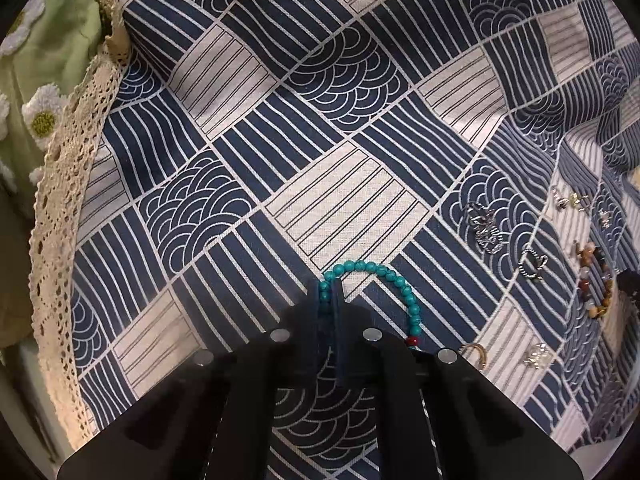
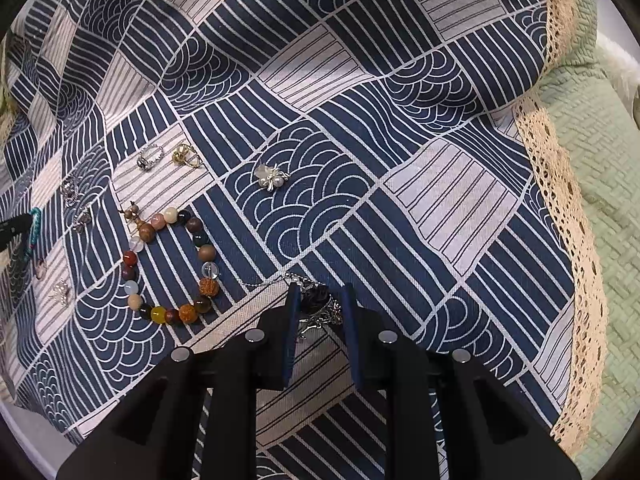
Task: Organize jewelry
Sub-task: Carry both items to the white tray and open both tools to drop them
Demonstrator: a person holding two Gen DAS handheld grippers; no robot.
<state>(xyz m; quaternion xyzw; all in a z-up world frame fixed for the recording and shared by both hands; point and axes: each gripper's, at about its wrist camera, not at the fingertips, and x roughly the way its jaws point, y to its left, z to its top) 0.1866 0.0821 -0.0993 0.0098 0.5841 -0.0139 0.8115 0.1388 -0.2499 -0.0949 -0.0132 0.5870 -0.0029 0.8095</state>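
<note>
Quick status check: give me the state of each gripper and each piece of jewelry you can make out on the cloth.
Left gripper: shut on the turquoise bead bracelet.
Turquoise bead bracelet: pinched at one side, the rest lying on the patterned cloth.
Right gripper: pads astride the dark pendant necklace; contact unclear.
Dark pendant necklace: bunched on the cloth.
Mixed-bead bracelet: flat, untouched.
Pearl brooch: loose, untouched.
Silver rings: scattered loose.

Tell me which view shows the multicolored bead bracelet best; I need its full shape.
The right wrist view: the multicolored bead bracelet lies whole and close on the patterned cloth. The left wrist view shows it small at the right edge.
</note>
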